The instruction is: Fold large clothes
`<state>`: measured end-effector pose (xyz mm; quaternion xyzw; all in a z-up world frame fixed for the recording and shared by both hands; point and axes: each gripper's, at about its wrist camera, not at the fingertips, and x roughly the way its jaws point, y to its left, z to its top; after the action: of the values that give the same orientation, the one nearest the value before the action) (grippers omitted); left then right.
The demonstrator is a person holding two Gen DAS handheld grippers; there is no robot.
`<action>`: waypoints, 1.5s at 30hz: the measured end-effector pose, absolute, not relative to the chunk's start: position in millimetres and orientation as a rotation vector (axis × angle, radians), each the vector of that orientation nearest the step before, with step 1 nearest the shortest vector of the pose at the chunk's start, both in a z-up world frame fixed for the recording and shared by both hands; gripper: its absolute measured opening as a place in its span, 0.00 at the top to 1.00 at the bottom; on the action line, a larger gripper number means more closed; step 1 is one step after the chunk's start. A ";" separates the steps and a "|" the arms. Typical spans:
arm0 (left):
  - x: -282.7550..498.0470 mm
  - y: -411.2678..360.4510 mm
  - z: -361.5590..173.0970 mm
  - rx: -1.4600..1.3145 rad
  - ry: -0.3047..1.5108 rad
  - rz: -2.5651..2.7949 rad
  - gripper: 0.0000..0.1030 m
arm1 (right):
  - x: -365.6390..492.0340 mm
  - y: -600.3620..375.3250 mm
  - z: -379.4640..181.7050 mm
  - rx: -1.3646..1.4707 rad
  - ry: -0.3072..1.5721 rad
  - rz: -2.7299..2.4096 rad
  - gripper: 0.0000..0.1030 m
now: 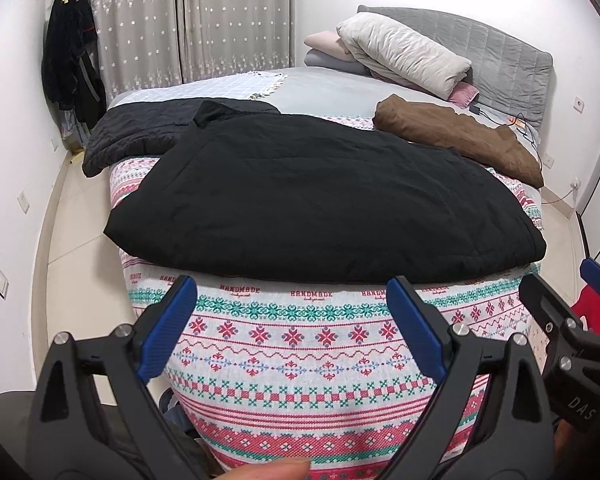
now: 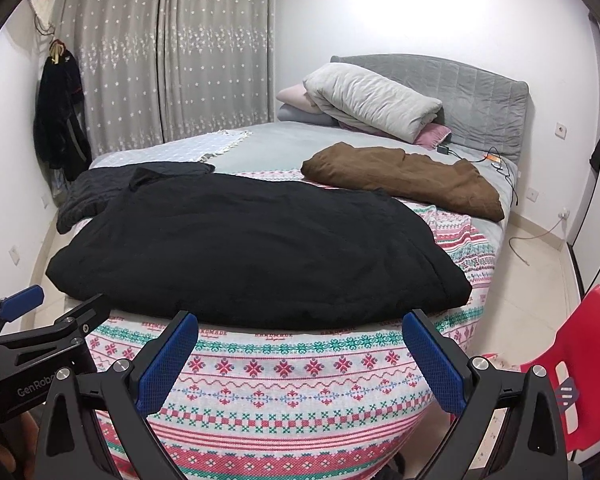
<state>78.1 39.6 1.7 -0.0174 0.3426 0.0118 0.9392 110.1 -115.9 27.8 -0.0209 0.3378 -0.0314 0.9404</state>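
The black garment [image 1: 320, 196] lies spread across the foot of the bed [image 1: 300, 344], filling the middle of both frames, its near hem running just above the claw tips. Both claws are released and hold nothing: the left claw [image 1: 292, 304] and the right claw [image 2: 300, 332] hang with jaws wide apart, short of the hem and over the patterned bedspread [image 2: 284, 380].

The step in hand looks like the first grasp. To do it well, each claw should probably take one near corner of the hem, pinching through all layers of the thick cloth, then lift together so the fold line stays straight and the fabric does not drag the bedspread along.

The left wrist view shows the garment's right corner [image 1: 536, 248] at the bed's edge, and the right claw at lower right. The right wrist view alone shows the red chair [image 2: 580, 340] at lower right, and more of the brown garment [image 2: 404, 176] lying well apart in the upper right.
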 end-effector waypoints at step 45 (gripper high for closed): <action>76.0 38.0 3.5 -0.038 0.699 0.019 0.07 | 112.2 -113.6 20.7 -0.054 0.703 -0.072 0.00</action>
<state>76.0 38.0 3.5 -0.0187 0.3423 0.0094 0.9394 112.2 -113.6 20.7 -0.0263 0.3444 -0.0350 0.9378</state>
